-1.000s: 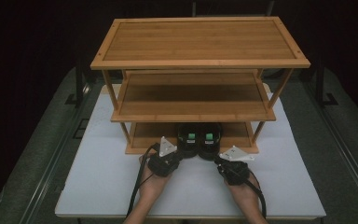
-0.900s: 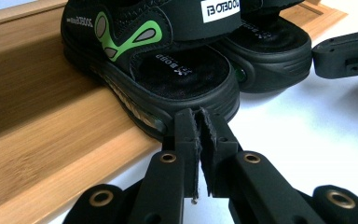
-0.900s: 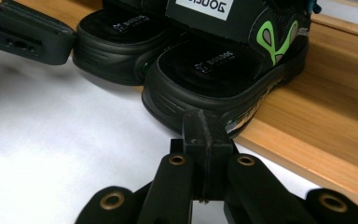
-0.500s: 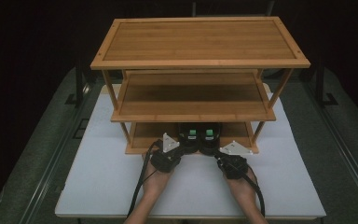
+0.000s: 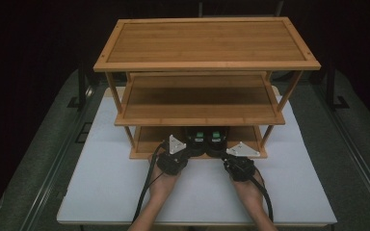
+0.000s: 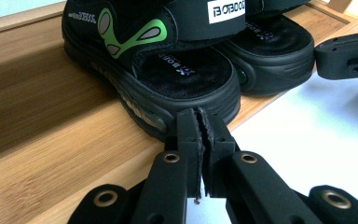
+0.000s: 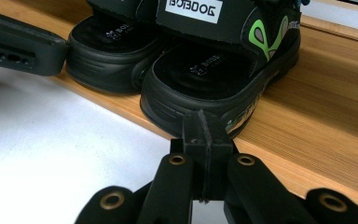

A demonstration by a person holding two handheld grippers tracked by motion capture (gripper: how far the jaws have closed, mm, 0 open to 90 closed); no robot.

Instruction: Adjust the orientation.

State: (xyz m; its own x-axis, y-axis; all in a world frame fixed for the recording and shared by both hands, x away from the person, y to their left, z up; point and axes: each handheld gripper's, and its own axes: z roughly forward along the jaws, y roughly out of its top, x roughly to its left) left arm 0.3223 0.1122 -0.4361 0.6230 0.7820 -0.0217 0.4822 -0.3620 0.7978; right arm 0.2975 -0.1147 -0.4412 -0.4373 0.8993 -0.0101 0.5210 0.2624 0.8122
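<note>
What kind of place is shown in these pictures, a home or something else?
Probably a recording setup, not a home: a three-tier bamboo shoe rack stands on a white table against a dark backdrop. Black sandals sit on its lowest shelf, with two handheld grippers before them.

Middle shelf hides most of both sandals.

The high view looks forward and down from above the person's side onto the white table and the whole wooden rack, from well back. Each gripper view sits low and close, looking along its own closed jaws at the heels of the two black sandals on the rack's bottom shelf. All three share the sandals and that shelf's front edge.
</note>
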